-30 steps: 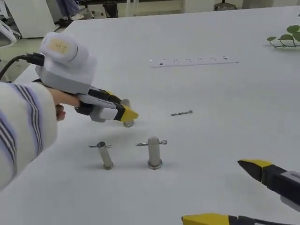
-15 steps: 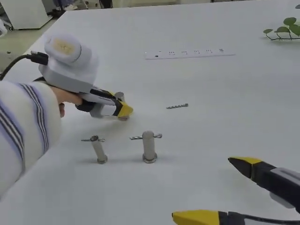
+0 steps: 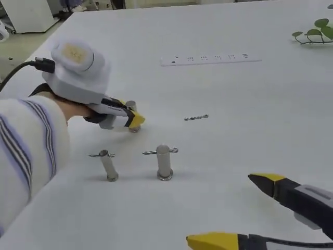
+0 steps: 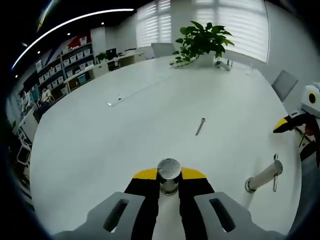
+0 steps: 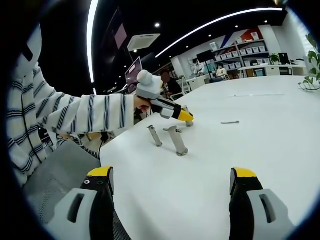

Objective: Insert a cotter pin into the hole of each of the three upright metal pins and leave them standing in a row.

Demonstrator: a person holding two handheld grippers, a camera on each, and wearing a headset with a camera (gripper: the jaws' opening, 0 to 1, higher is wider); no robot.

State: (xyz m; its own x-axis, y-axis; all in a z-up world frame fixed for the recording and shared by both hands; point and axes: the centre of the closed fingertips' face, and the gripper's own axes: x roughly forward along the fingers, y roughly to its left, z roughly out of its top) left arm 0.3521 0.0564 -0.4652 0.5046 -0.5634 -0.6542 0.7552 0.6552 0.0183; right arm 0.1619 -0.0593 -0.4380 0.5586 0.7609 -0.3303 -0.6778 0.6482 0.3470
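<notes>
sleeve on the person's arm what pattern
White with thin dark stripes on the sleeve, clearest in the right gripper view.

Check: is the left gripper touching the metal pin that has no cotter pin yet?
Touching. The left gripper view shows the left gripper with its jaws pressed against both sides of the metal pin, no gap.

Bright, even light is washing the white surface (image 3: 250, 156); shadows are falling faint, and fisheye bending is curving both gripper views' edges.
</notes>
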